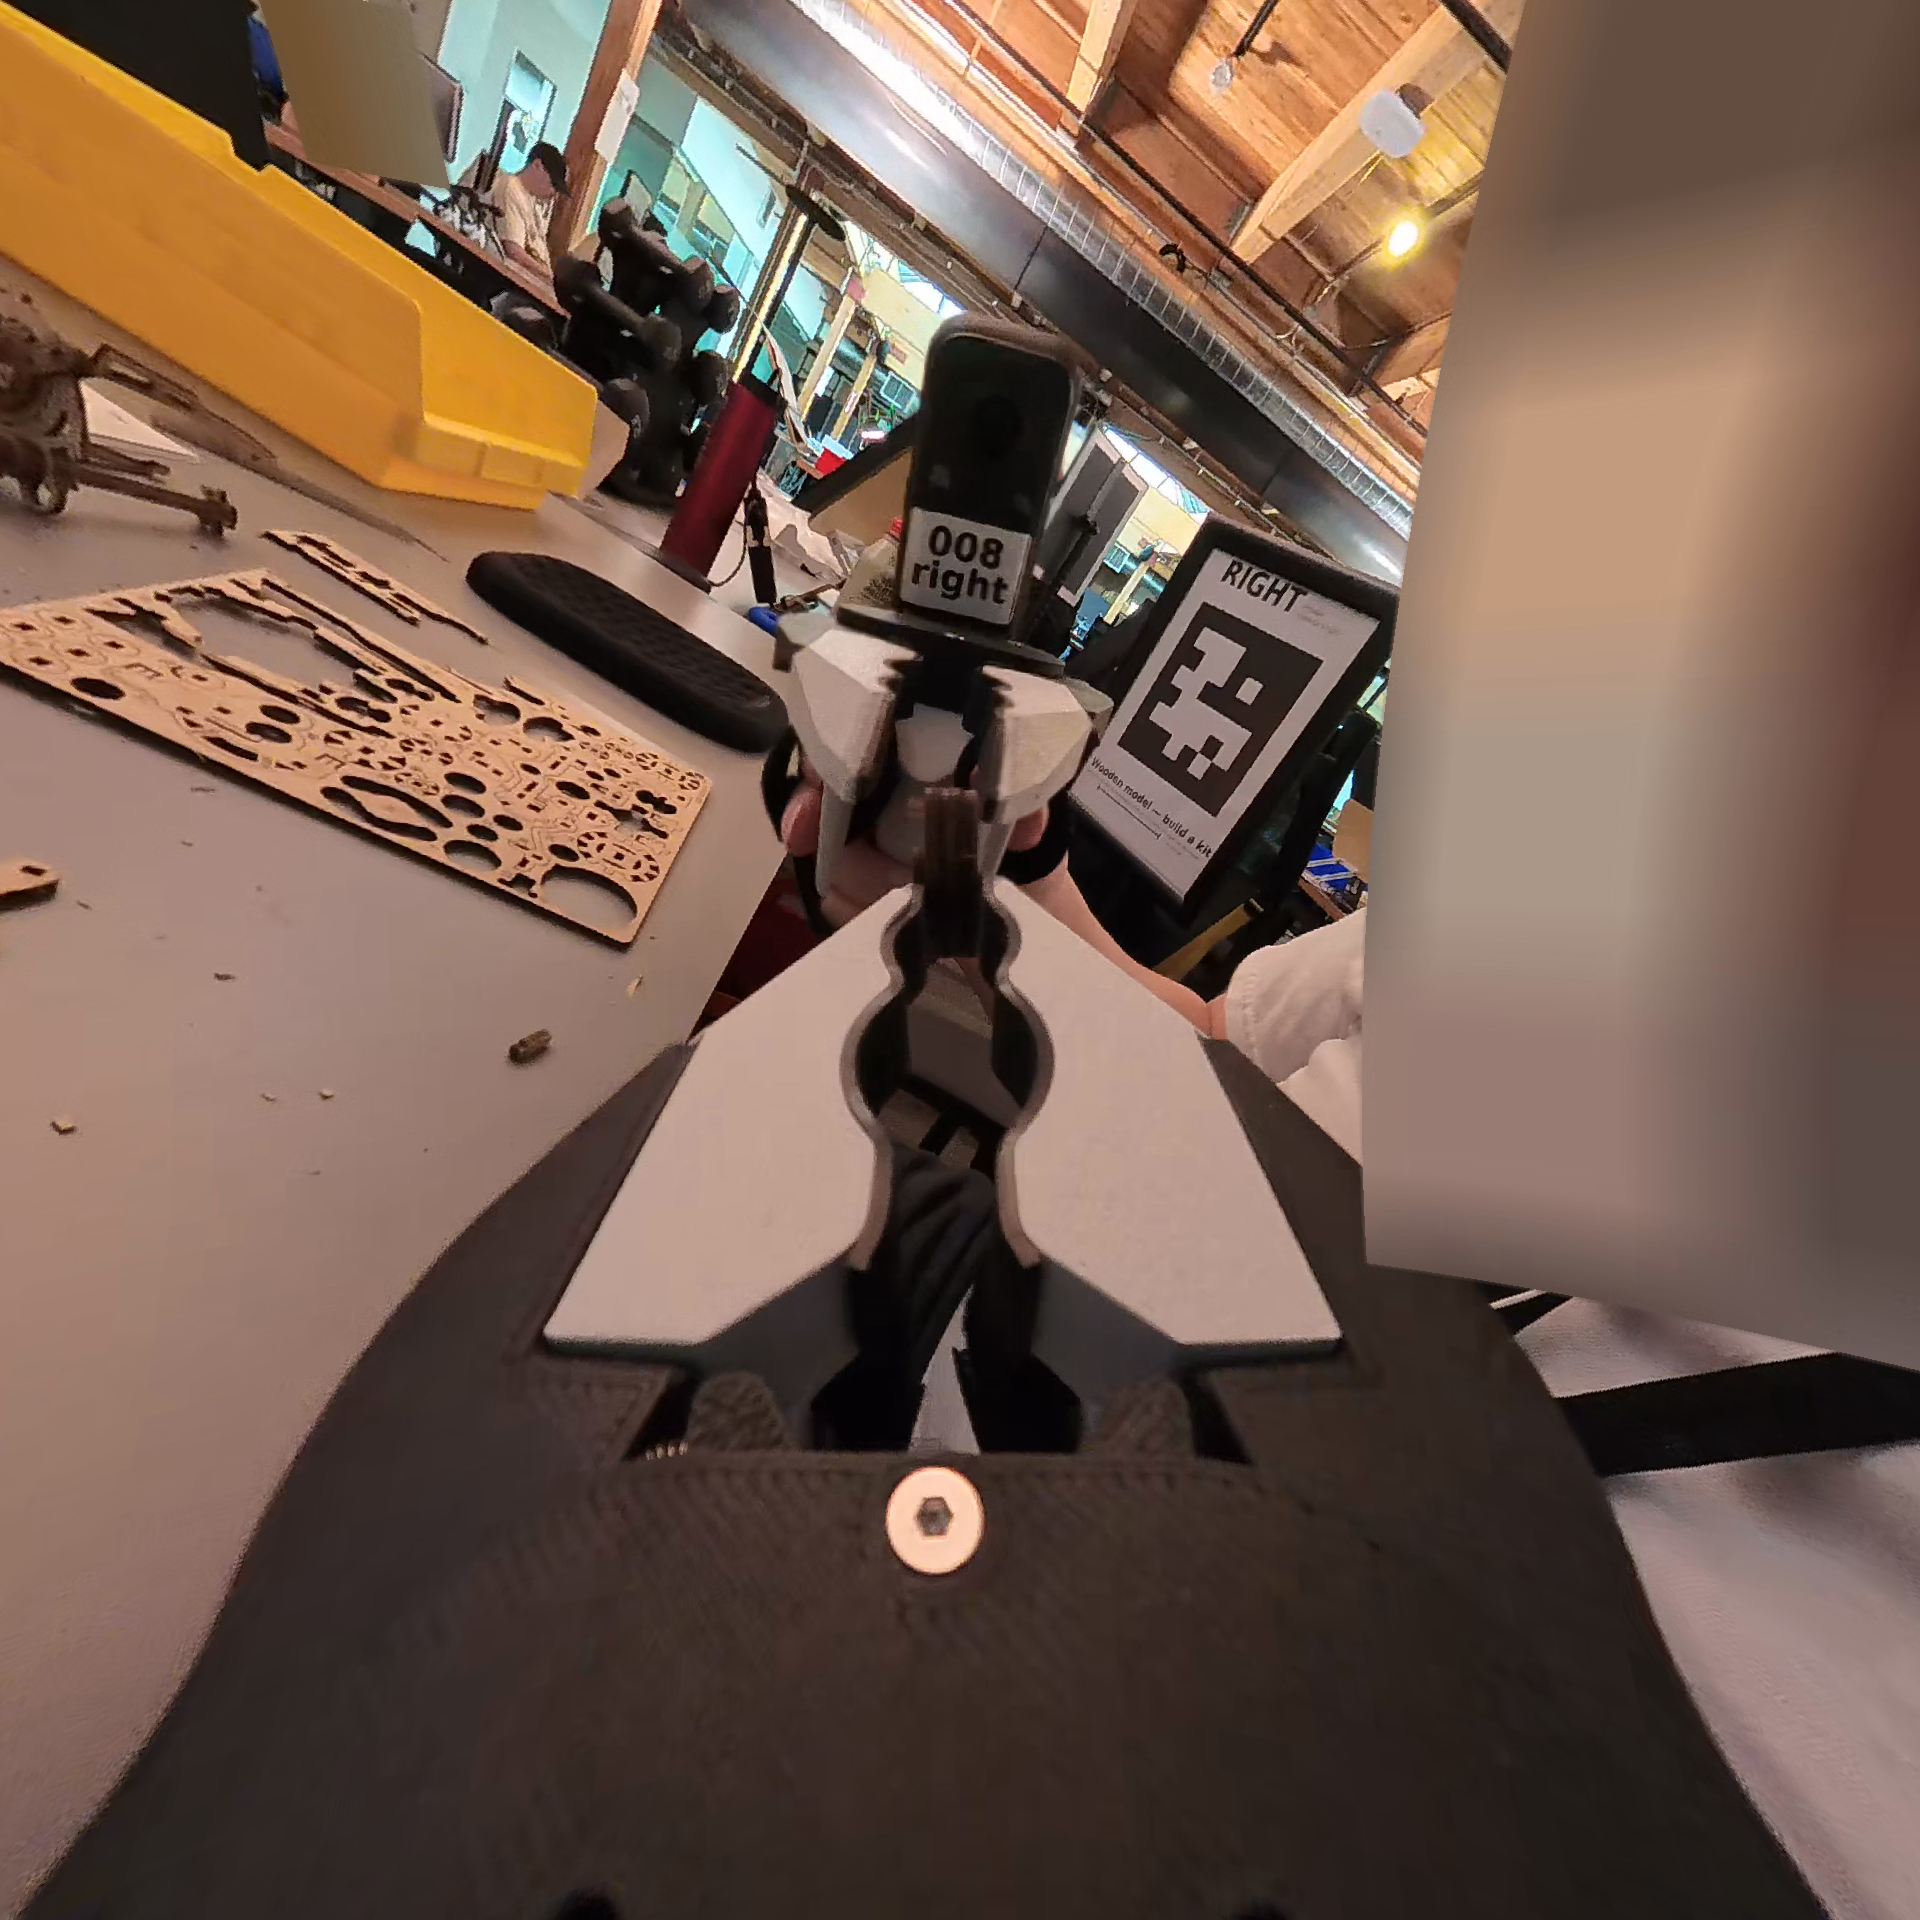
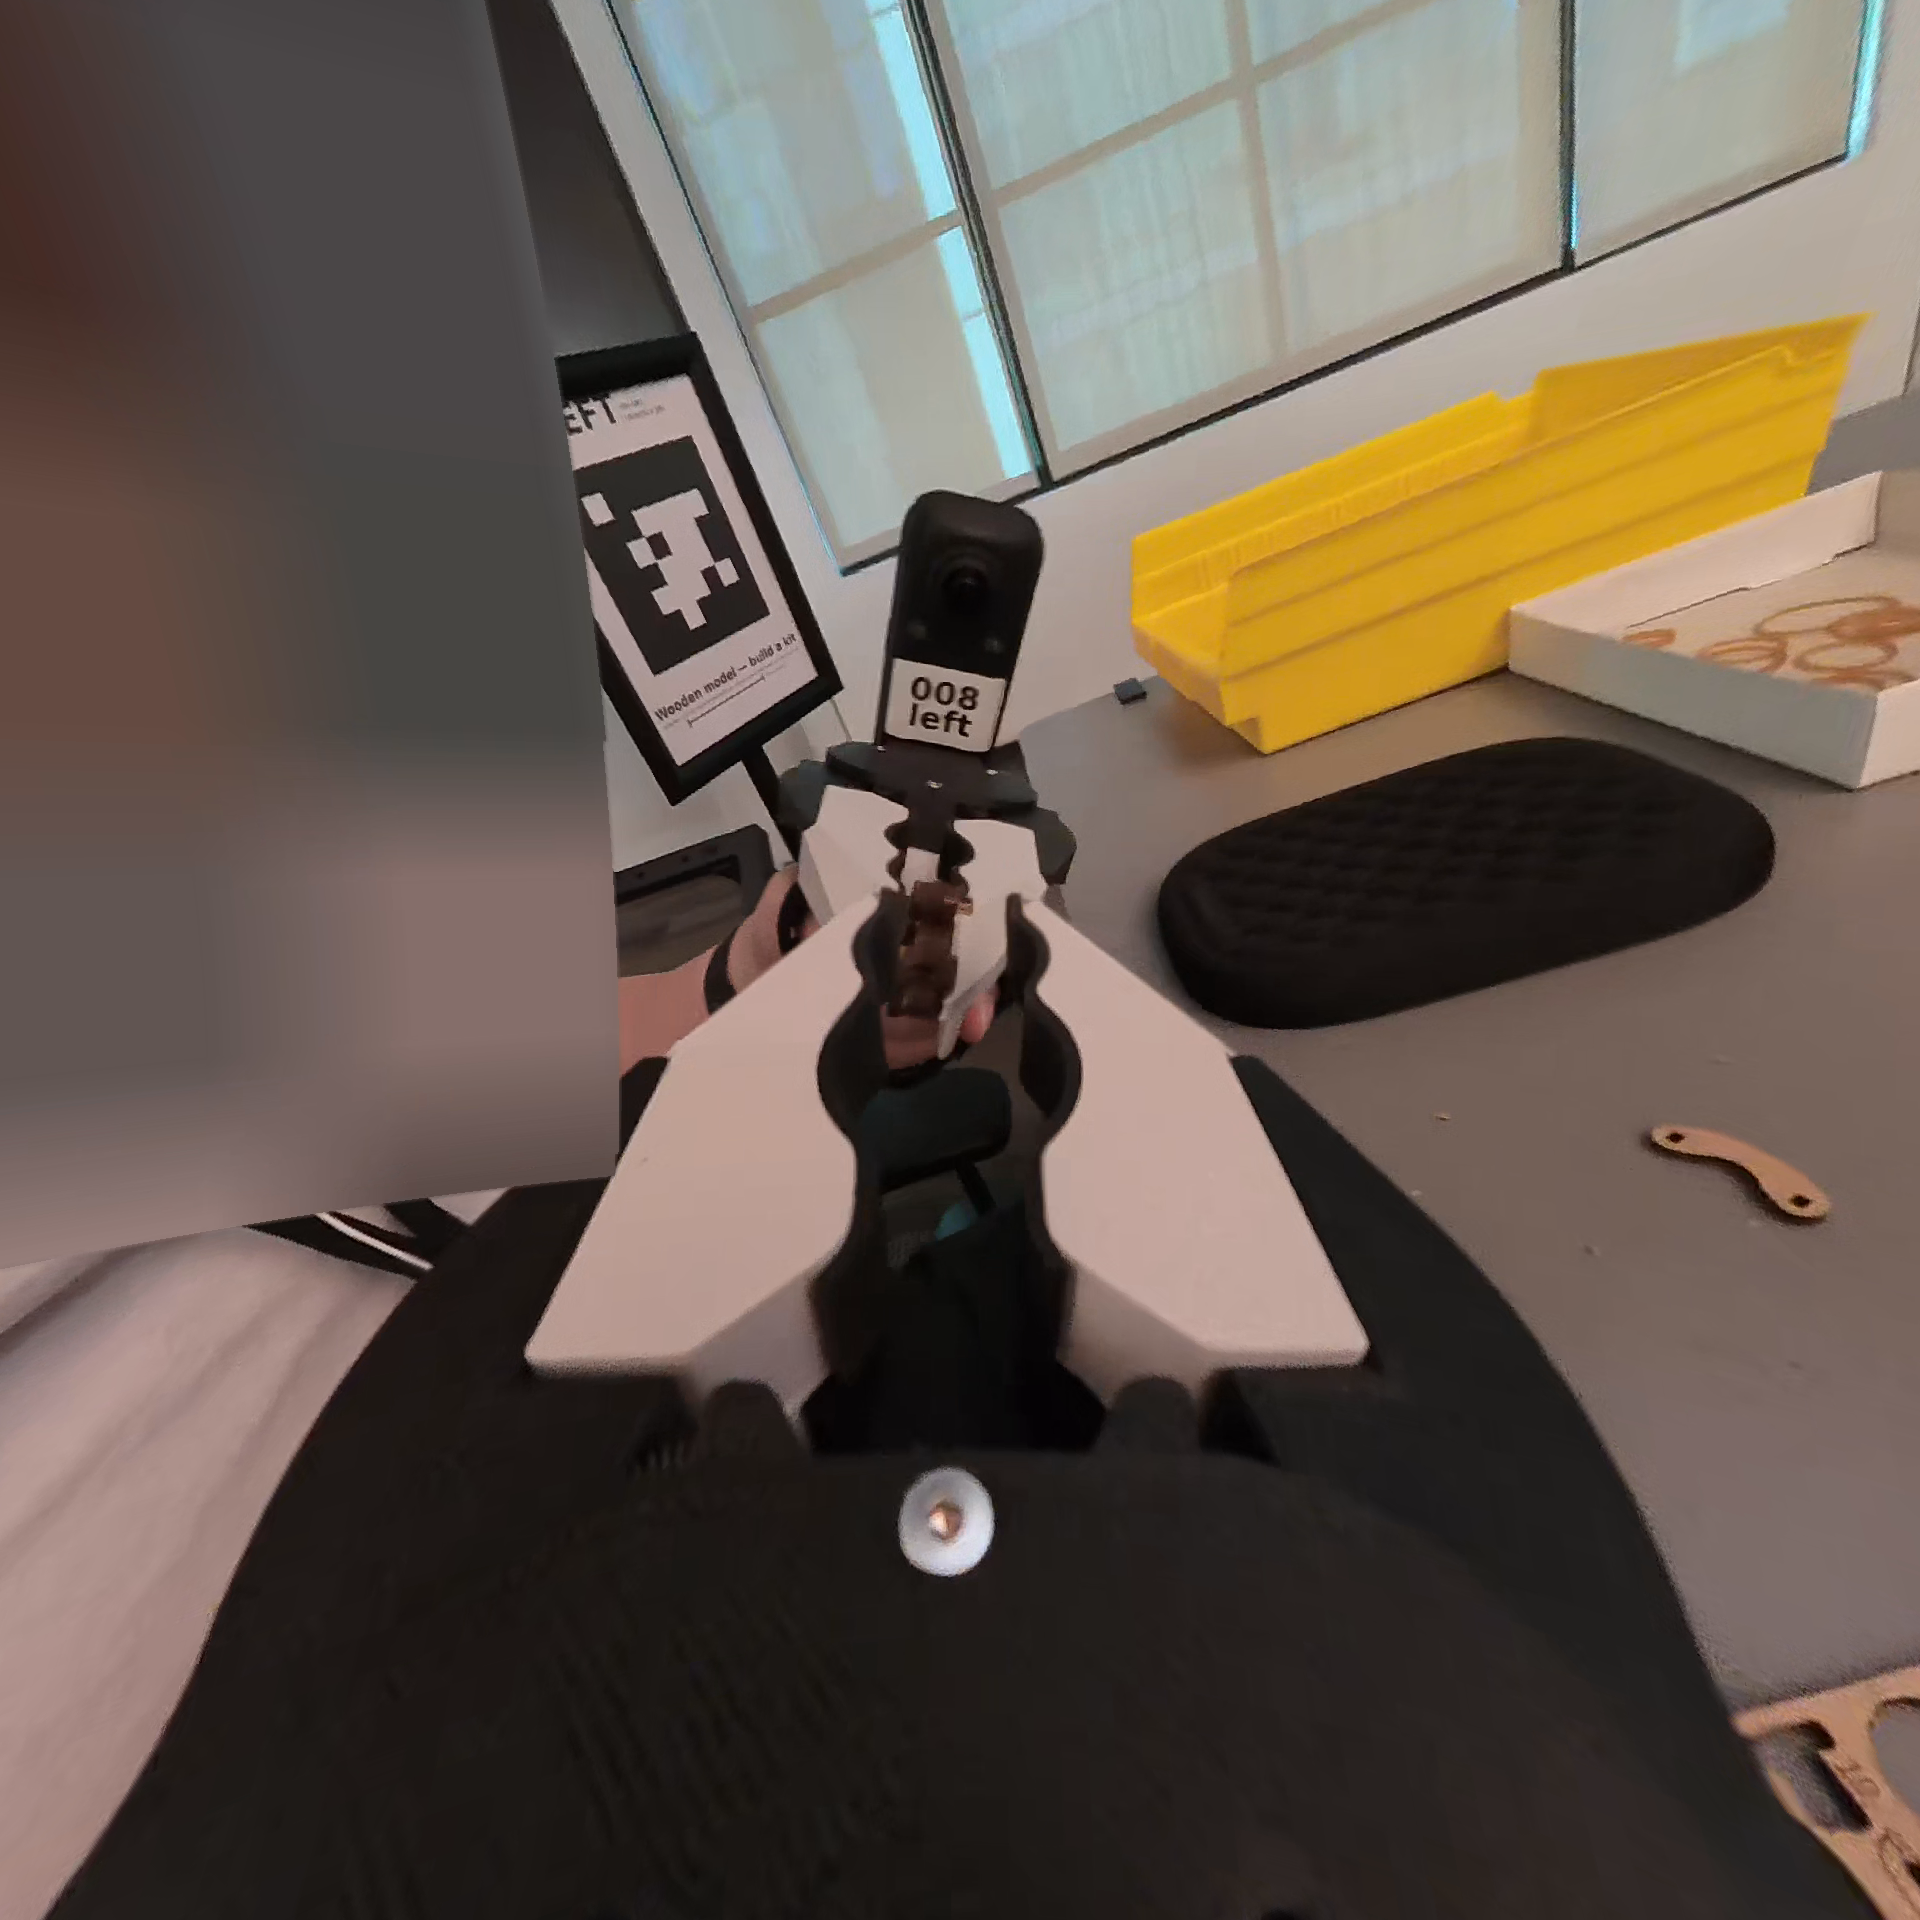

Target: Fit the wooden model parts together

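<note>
The left gripper [image 1: 948, 914] and the right gripper [image 2: 928, 914] face each other tip to tip, raised off the desk, each with its white fingers [image 1: 1132, 1132] drawn nearly together. Both pinch the same small dark wooden piece [image 1: 948, 842] between their tips. A hand [image 2: 769, 956] wraps the left gripper's handle from below.
</note>
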A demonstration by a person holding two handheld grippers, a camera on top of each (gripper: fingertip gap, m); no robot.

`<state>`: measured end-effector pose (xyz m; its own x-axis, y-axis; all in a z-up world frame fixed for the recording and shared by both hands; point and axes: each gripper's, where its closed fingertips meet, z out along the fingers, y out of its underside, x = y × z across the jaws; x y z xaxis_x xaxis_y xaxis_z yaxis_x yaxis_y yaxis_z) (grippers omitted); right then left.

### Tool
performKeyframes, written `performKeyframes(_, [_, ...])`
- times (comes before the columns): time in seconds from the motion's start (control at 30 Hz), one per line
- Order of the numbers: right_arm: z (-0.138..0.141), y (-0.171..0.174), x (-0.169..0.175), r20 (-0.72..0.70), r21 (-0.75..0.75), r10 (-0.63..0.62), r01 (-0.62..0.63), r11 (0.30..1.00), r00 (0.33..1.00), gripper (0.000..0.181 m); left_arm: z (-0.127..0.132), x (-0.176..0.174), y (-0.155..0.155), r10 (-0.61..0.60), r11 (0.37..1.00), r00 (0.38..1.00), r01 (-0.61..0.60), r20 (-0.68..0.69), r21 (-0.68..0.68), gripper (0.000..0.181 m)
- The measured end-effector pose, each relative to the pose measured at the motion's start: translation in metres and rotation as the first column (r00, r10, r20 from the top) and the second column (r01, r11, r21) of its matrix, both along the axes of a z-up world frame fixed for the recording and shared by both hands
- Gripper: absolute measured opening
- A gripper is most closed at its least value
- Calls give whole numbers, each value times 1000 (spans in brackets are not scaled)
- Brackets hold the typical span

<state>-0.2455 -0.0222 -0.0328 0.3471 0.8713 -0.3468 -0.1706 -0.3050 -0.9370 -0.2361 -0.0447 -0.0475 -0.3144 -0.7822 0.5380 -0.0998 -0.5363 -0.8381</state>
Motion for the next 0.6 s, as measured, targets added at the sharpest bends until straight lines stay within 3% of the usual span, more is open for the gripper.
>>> performKeyframes(0.03, [1, -1, -1, -14, -8, 17, -17, 1000, 1000, 17, -1, 0, 0, 1, 1000, 1000, -1, -4, -6, 6])
performKeyframes(0.33, [-9, -1, -8, 13, -57, 44, -43, 997, 999, 16, -9, 3, 2, 30, 999, 999, -28, -38, 42, 6])
performKeyframes(0.6, [-6, -6, -15, 52, 19, 28, -29, 999, 998, 10, -6, 3, -7, 31, 984, 999, -28, -15, 173, 6])
